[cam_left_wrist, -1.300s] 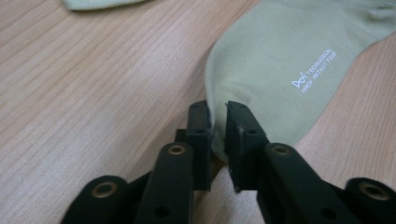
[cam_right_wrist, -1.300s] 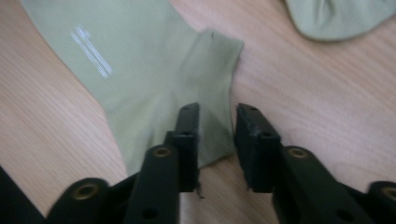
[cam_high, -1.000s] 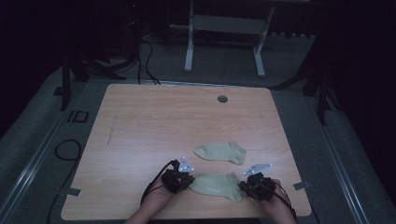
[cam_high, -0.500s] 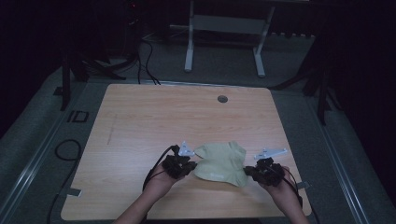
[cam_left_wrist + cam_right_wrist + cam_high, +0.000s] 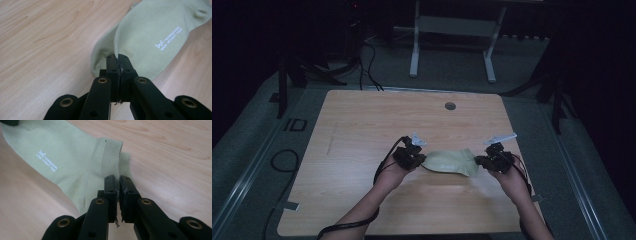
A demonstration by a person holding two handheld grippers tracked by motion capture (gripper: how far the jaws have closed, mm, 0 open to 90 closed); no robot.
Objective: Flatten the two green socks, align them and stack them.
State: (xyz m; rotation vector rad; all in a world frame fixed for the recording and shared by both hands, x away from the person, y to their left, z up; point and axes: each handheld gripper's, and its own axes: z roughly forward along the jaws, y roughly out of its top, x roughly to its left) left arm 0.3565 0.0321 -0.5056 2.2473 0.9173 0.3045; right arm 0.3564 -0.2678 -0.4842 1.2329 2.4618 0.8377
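Above wooden table [image 5: 362, 125], sock [image 5: 449, 162] lengthwise left-right, cuff rightward.

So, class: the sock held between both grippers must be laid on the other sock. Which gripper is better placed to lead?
Neither clearly: left gripper and right gripper each pinch an end of the sock.

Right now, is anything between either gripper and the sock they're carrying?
Nothing visible. The left gripper is shut on one end of the pale green sock, the right gripper on the cuffed end, with no gap at the pads. A second sock lies beneath on the table.
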